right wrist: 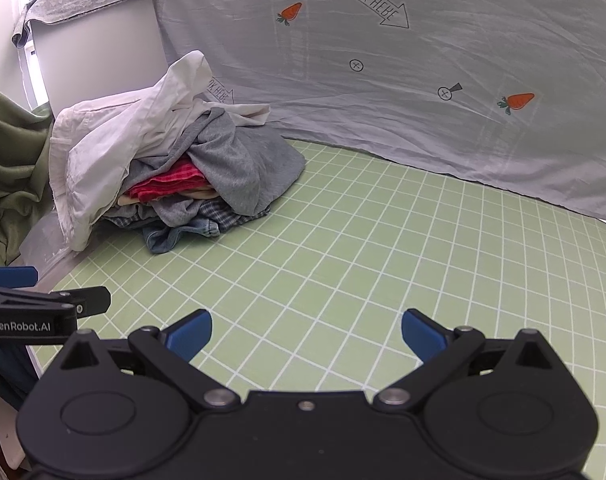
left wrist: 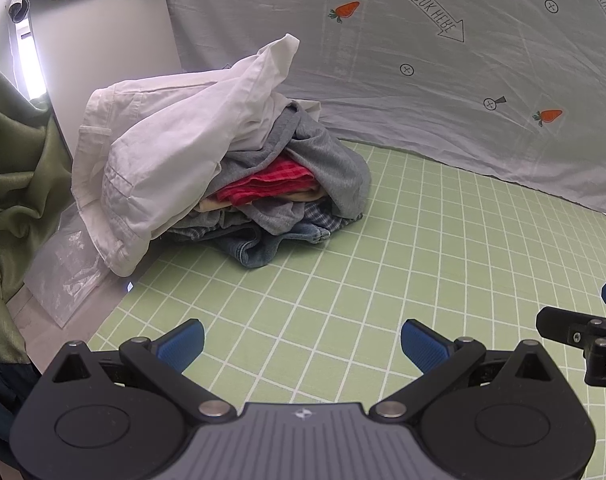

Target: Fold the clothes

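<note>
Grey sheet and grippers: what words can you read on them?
"LOOK HERE": inside arrows printed on the sheet, upside down.
"GenRobot.AI": on the left gripper's side, in the right wrist view.
Small logo on the left gripper's body: no letters readable.
Clothes: no words visible.

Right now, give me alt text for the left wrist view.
A pile of clothes, white shirt on top, sits at the far left of a green grid mat. The open left gripper hovers empty in front.
</note>
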{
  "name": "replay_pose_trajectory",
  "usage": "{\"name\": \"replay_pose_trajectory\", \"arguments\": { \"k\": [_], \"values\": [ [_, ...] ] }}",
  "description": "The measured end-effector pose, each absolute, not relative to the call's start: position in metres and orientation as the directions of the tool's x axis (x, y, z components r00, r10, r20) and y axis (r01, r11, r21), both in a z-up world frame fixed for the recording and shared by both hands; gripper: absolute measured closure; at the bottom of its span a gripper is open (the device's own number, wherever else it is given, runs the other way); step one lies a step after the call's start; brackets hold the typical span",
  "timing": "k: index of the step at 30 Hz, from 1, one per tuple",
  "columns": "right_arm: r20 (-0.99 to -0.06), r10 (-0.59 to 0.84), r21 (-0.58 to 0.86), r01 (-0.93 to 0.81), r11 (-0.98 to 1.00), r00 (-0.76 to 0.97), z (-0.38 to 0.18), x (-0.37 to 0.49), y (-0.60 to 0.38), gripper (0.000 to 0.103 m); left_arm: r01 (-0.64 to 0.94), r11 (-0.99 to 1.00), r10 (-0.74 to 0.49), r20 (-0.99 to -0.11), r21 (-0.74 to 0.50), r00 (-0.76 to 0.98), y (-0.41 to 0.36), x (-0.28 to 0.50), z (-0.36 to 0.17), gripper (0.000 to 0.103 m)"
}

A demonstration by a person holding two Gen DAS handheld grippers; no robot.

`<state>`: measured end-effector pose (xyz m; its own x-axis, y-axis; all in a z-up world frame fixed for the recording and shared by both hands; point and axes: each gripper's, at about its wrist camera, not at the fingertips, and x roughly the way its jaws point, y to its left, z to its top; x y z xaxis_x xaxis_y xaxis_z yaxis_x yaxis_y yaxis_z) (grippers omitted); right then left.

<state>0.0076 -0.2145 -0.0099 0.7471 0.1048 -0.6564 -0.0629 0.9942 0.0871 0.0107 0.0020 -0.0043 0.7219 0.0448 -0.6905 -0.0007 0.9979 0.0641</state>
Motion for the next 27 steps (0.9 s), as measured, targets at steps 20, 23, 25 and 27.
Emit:
{"name": "replay_pose_trajectory", "arguments": {
  "k": [20, 23, 25, 27],
  "values": [
    [-0.701, 0.135, 0.087, -0.104, 0.991, 0.7, -0.022, 0.048, -0.204, 0.001, -0.075, 0.997, 0.065, -0.738, 0.02, 0.672, 0.027, 0.039, -0.013, 0.0],
    [-0.686, 0.142, 0.084, -0.116, 0.99, 0.713, -0.015, 0.078, -0.197, 0.001, -0.127, 0.992, 0.094, -0.73, 0.01, 0.677, 0.045, 0.064, -0.003, 0.0],
    [-0.669, 0.151, 0.086, -0.126, 0.988, 0.728, -0.007, 0.103, -0.19, 0.001, -0.168, 0.986, 0.118, -0.717, 0.001, 0.687, 0.06, 0.084, 0.006, 0.0],
    [-0.649, 0.163, 0.088, -0.14, 0.986, 0.743, 0.003, 0.13, -0.183, 0.001, -0.196, 0.981, 0.149, -0.698, 0.012, 0.701, 0.072, 0.106, 0.017, 0.0]
  ]
}}
